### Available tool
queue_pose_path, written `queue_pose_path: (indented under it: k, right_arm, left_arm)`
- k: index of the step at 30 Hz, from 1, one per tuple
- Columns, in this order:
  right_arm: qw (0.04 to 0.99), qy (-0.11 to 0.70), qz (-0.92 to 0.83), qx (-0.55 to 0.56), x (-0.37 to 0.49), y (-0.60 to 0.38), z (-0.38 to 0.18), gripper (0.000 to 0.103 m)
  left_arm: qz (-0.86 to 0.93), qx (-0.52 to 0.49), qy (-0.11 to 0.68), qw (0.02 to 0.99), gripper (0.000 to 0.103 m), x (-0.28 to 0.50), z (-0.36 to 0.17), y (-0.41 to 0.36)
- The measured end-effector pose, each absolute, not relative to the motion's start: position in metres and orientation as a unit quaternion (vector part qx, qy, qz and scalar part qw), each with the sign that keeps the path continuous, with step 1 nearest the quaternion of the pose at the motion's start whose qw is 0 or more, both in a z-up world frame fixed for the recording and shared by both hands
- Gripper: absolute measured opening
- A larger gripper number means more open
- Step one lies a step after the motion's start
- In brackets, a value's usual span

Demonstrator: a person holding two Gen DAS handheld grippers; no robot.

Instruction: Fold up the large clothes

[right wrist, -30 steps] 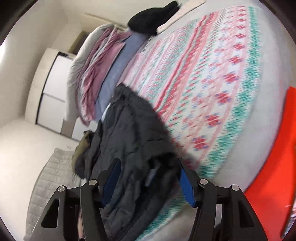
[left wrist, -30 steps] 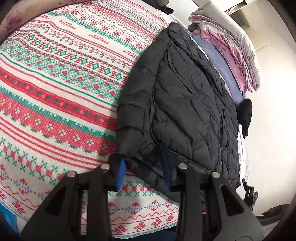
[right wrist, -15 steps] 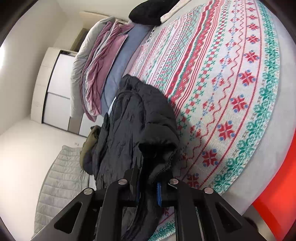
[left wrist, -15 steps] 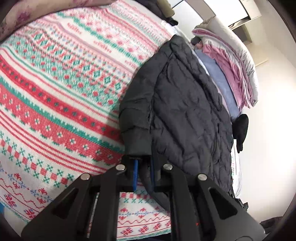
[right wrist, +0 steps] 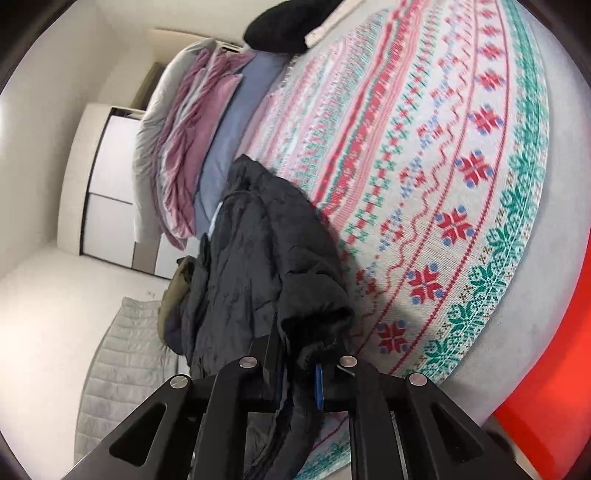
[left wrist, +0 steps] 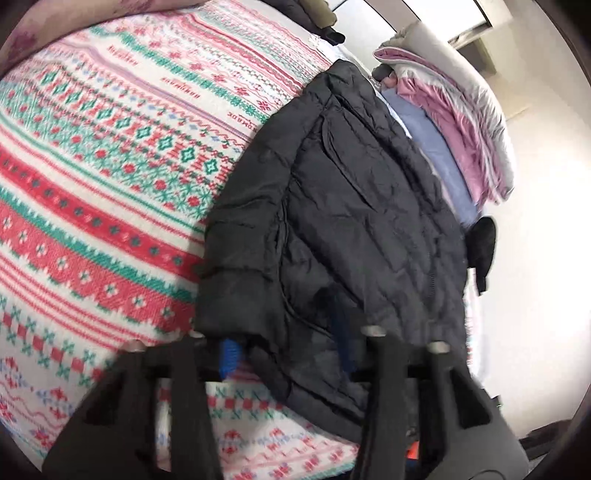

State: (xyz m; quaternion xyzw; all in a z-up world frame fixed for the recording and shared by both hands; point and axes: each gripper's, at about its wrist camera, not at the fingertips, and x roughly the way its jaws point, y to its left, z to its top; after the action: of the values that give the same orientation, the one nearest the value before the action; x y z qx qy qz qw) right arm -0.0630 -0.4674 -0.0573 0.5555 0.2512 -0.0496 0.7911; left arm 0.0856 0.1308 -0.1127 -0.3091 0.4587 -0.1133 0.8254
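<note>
A black quilted jacket (left wrist: pixel 369 221) lies along the edge of a bed covered by a red, green and white patterned blanket (left wrist: pixel 92 184). My left gripper (left wrist: pixel 286 347) is at the jacket's near hem. Its jaws are opening, the hem lies between the blue pads, and they stand apart from it. In the right wrist view the jacket (right wrist: pixel 251 266) is bunched up, and my right gripper (right wrist: pixel 297 369) pinches a dark cuff-like fold at its near end. Those jaws are starting to open, though the fabric is still squeezed between them.
Folded pink, grey and blue bedding (left wrist: pixel 461 122) is stacked past the jacket. A black item (right wrist: pixel 284 26) lies at the far end of the blanket (right wrist: pixel 443 166). A grey quilted mat (right wrist: pixel 118 362) and an olive garment (right wrist: pixel 177 291) are on the floor, with a red surface (right wrist: pixel 546 369) at the right.
Both grippers closed on the jacket's near edge from wide open. The left jaws have since spread again around the hem. The right gripper still holds its fold, slightly raised.
</note>
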Motion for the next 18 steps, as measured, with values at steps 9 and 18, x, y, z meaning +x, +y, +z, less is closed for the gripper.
queue_pose_path:
  k: [9, 18]
  right_arm:
    - [0.809, 0.233, -0.080, 0.534, -0.084, -0.470, -0.051, 0.004]
    - [0.823, 0.230, -0.054, 0.516, -0.080, -0.465, -0.036, 0.004]
  left_arm:
    - [-0.121, -0.291, 0.422, 0.850, 0.008, 0.059, -0.088, 0.132]
    - [-0.114, -0.283, 0.422, 0.854, 0.008, 0.041, -0.089, 0.140]
